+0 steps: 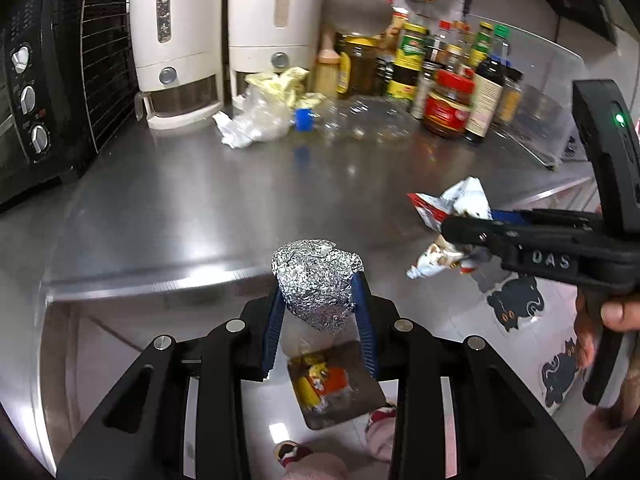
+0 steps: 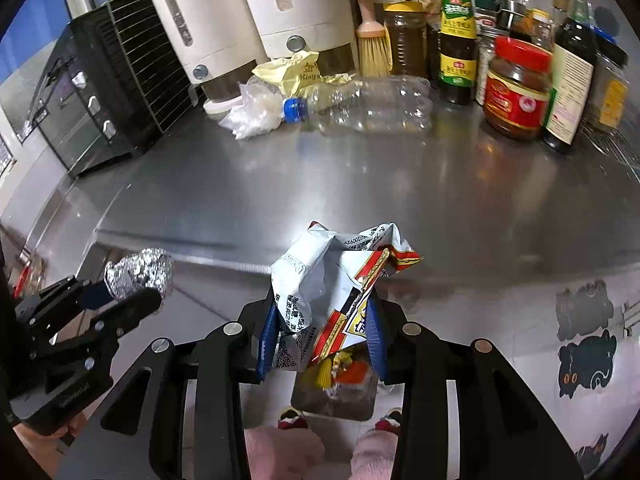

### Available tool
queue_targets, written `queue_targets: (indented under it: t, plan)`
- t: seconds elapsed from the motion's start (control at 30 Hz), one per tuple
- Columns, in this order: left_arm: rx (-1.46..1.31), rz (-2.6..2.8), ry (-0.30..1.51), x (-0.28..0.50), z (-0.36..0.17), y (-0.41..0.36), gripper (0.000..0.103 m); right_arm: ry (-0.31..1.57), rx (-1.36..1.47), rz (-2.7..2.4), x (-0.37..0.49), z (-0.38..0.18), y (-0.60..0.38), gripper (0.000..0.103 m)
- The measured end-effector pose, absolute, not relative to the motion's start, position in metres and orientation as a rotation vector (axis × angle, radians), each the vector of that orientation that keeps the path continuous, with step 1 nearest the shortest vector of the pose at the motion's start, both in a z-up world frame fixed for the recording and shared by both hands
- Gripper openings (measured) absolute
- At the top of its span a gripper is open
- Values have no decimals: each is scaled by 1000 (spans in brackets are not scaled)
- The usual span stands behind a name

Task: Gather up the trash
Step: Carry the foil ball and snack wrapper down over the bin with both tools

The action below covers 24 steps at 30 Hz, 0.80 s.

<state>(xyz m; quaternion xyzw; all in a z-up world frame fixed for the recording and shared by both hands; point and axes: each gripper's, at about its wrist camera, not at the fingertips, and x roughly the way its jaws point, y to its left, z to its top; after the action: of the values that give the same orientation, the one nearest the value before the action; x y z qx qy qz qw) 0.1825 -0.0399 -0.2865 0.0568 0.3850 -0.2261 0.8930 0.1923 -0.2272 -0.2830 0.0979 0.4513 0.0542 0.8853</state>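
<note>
Mid-task, two pieces in hand. The left gripper (image 1: 320, 304) has its jaws closed on a crumpled ball of silver aluminium foil (image 1: 316, 284), held off the front edge of the brushed steel tabletop (image 1: 240, 200). The right gripper (image 2: 320, 328) has its jaws closed on a crushed white-and-red printed snack wrapper (image 2: 336, 280), likewise clear of the edge. Below both, on the floor, stands an open bin (image 1: 360, 392) that already shows yellow and orange scraps inside; neither held piece is dropped yet, so the release over the bin looks like the step at hand. Left to collect at the back of the tabletop: a clear empty plastic bottle with a blue cap (image 2: 360, 104) lying on its side, a scrunched clear-and-white plastic bag (image 2: 252, 112) just beside the cap, and a crumpled pale yellow paper wrapper (image 2: 296, 72) behind them against the white dispensers (image 2: 224, 20). Jars and sauce bottles (image 2: 516, 88) on the right look like kitchen stock, not trash. Judged roughly halfway.
</note>
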Motion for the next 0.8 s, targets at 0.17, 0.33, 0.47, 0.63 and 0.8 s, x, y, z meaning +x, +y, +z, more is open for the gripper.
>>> queue_targets:
  t: [0.17,0.33,0.47,0.63,0.8]
  plan:
    - [113,-489,807,150,-298,-42,32,947,212,114,167,-292,-231,39]
    - [93,-518,842,128,-321,-45,32,972,229,142,143,-314,-229,39]
    - [97,-514,892,119,-353,-49,32,1009,212,142,134,-342,-224,39]
    - [78,-518,997,122,-405,-53,32,1075,195,125,135,-391,-218,39]
    - [72,-499,1106,134,-463,-58,32,1140,155,111,143,-437,-208,39]
